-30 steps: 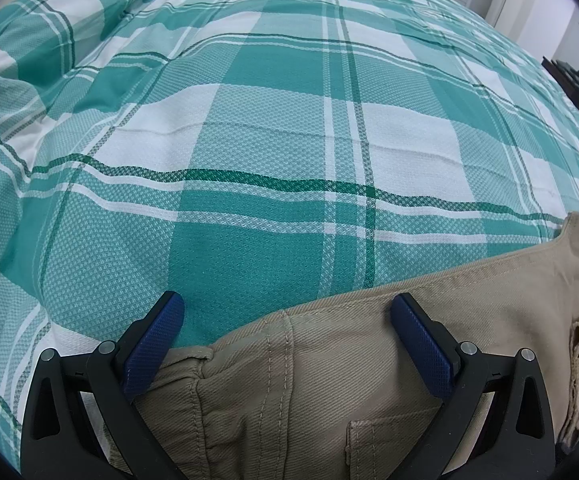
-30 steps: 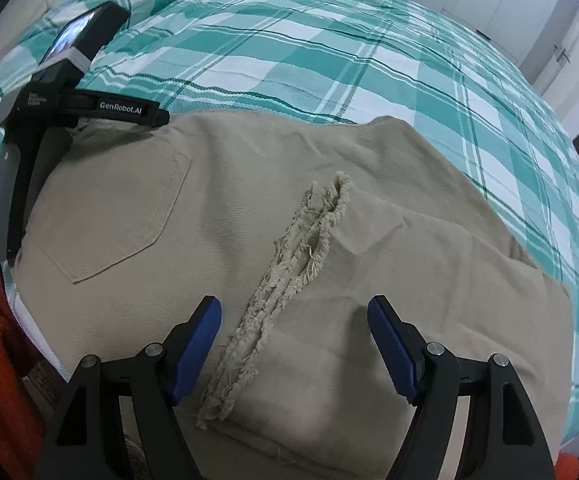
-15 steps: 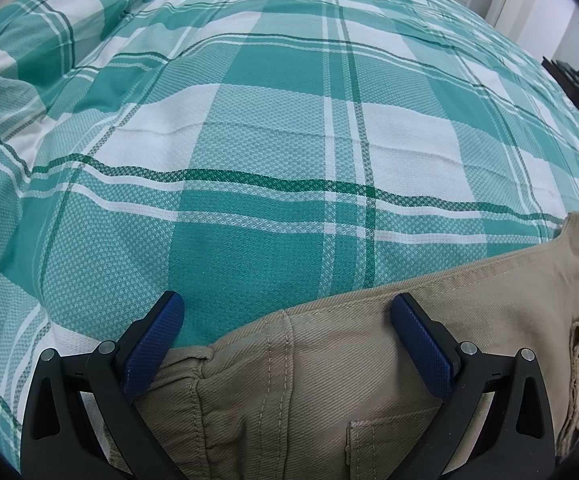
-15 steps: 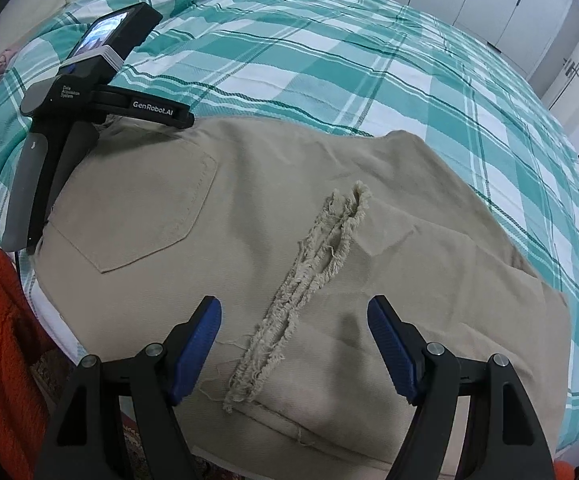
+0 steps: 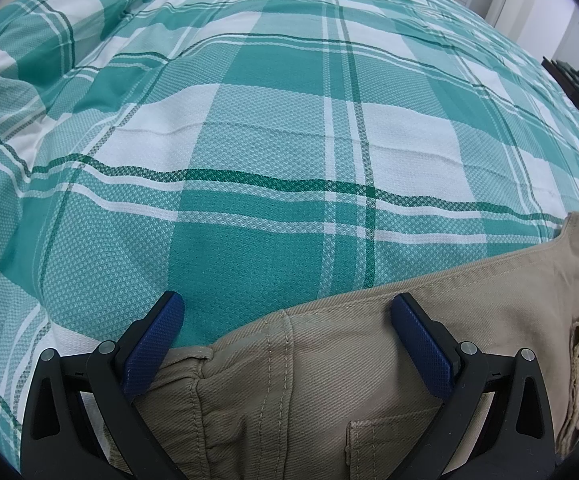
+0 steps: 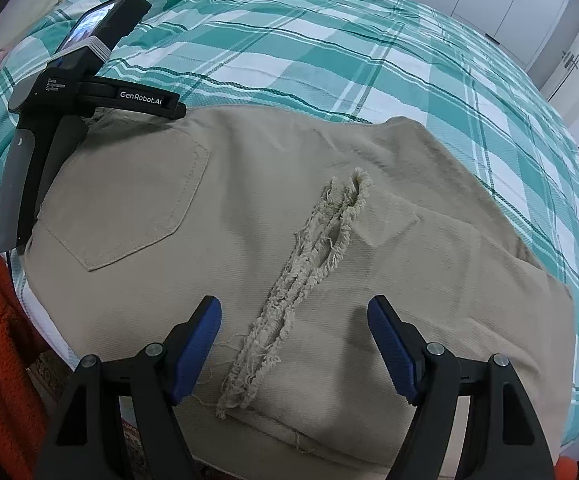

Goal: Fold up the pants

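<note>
Khaki pants [image 6: 329, 220] lay folded at the bed's [image 6: 329, 52] near edge — the left gripper [image 5: 287, 320] at their waistband and the right gripper [image 6: 293, 320] above the frayed hems both had jaws spread, holding nothing.

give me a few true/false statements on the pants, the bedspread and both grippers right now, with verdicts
1. The pants are blue denim. False: they are khaki.
2. The bedspread is green and white plaid. True.
3. The right gripper is clamped on the frayed hem. False: its jaws stand open, with the hem running between them.
4. The left gripper is open over the edge of the pants. True.
5. A back pocket shows on the pants. True.
6. The pants hang from a chair. False: they lie on the bedspread.
</note>
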The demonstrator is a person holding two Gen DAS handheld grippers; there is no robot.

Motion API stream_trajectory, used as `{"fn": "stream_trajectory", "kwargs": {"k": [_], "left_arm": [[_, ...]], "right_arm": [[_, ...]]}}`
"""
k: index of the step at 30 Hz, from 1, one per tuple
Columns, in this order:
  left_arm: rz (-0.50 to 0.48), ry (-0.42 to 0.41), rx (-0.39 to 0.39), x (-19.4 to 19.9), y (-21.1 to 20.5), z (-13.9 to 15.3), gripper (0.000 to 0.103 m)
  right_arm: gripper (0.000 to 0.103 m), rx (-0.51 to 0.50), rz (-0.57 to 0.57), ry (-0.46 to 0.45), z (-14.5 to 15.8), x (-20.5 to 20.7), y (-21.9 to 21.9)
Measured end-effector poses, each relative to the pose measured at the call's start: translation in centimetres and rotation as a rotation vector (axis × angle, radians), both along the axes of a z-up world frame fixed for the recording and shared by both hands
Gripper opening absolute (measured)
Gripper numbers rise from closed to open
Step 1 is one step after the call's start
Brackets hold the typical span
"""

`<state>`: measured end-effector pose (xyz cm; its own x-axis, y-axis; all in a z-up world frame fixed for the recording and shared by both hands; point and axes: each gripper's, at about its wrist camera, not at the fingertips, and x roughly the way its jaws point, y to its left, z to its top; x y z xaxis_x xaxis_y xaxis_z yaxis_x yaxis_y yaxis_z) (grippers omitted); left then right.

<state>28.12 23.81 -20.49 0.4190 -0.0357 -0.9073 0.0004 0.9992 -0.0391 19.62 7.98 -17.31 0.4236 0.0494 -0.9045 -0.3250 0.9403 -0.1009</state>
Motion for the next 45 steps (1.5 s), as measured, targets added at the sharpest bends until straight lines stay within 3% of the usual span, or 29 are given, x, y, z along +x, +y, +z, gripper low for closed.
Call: {"fn": "stream_trajectory", "kwargs": {"k": [30, 36, 45], "left_arm": [[0.000, 0.000, 0.000, 0.0, 0.1, 0.0, 0.103], [0.000, 0.000, 0.000, 0.0, 0.0, 0.0, 0.103], [0.001, 0.000, -0.005, 0.1, 0.2, 0.0, 0.103]], "right_arm": [[0.075, 0.035, -0.017, -0.009, 0.4, -0.5, -0.7], [0.075, 0.100, -0.054, -0.090, 2.7, -1.8, -3.3], [0.075, 0.221, -0.246, -0.157, 4.1, -4.1, -12.7]]}}
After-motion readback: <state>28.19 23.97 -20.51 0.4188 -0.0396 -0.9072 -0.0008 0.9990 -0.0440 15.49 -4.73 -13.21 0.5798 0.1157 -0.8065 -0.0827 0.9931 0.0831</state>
